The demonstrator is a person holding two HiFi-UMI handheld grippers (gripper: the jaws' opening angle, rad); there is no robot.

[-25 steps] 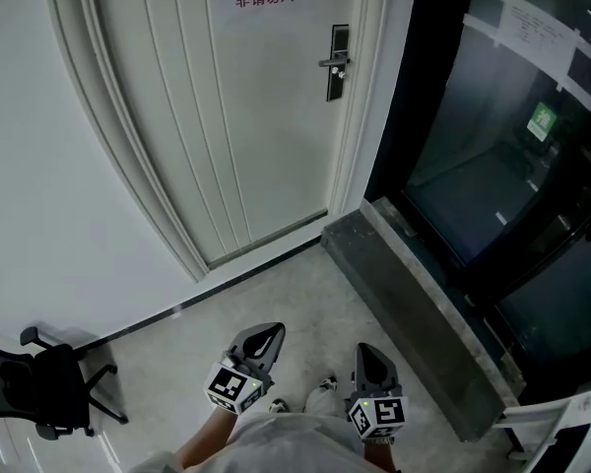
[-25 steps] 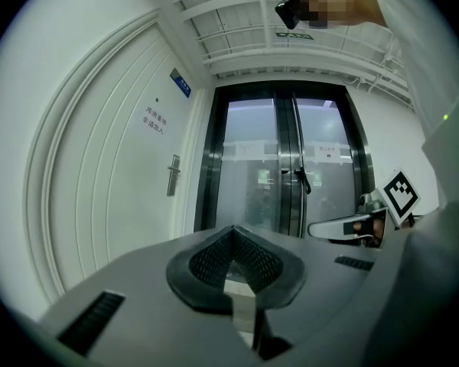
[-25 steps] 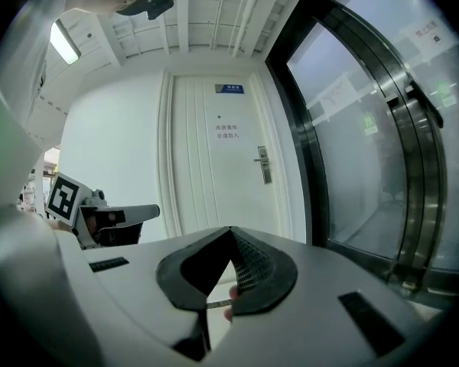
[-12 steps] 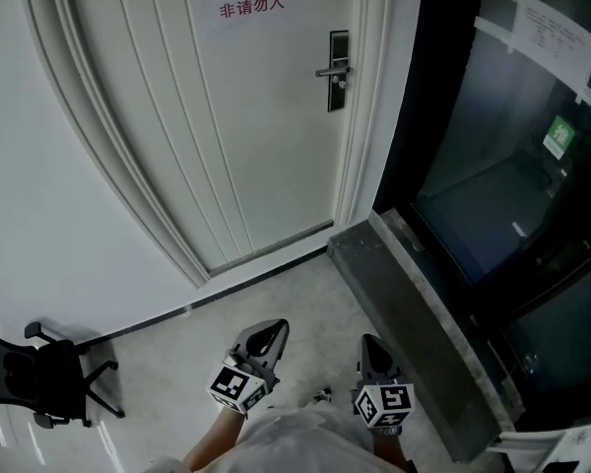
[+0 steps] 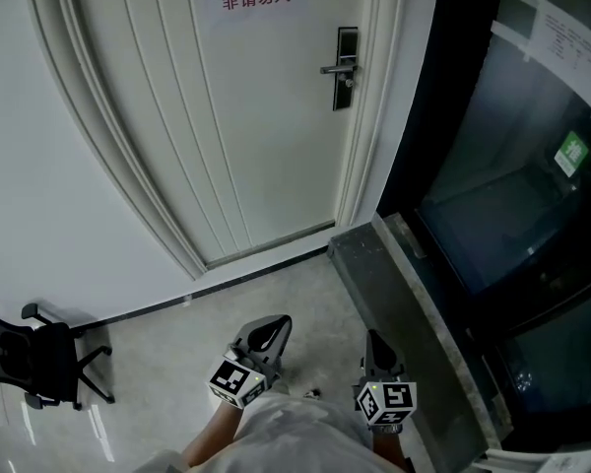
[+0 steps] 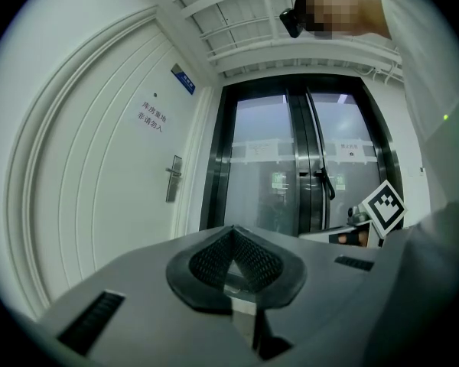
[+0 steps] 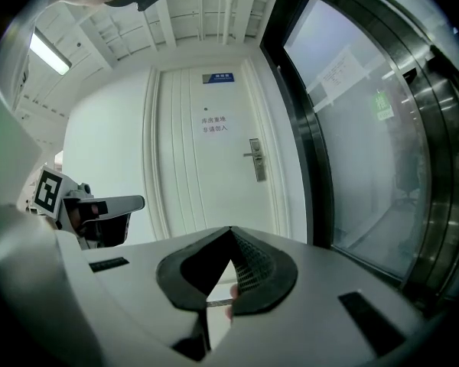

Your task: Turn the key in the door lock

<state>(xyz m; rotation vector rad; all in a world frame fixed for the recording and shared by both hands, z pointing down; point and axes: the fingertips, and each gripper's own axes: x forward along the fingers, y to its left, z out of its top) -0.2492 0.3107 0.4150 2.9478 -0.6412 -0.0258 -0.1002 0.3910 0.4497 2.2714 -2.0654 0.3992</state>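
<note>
Lock (image 5: pixel 345 68) not yet reached. At lower centre, your left gripper (image 5: pixel 272 329) and right gripper (image 5: pixel 375 345) both have jaws shut and empty. Across the floor (image 5: pixel 276 284), the lock sits upper centre on the door (image 5: pixel 266 136), well apart. Approach, grip and turn are all still to do.

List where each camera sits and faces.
Head view: on the person's head, steeply down at white panelled door; left gripper, right gripper, pale clothing show.
Left gripper view: on that gripper, facing dark glass doors; its fingers, right gripper show.
Right gripper view: on that gripper, facing the door; its fingers, left gripper show.
All three share the door.
</note>
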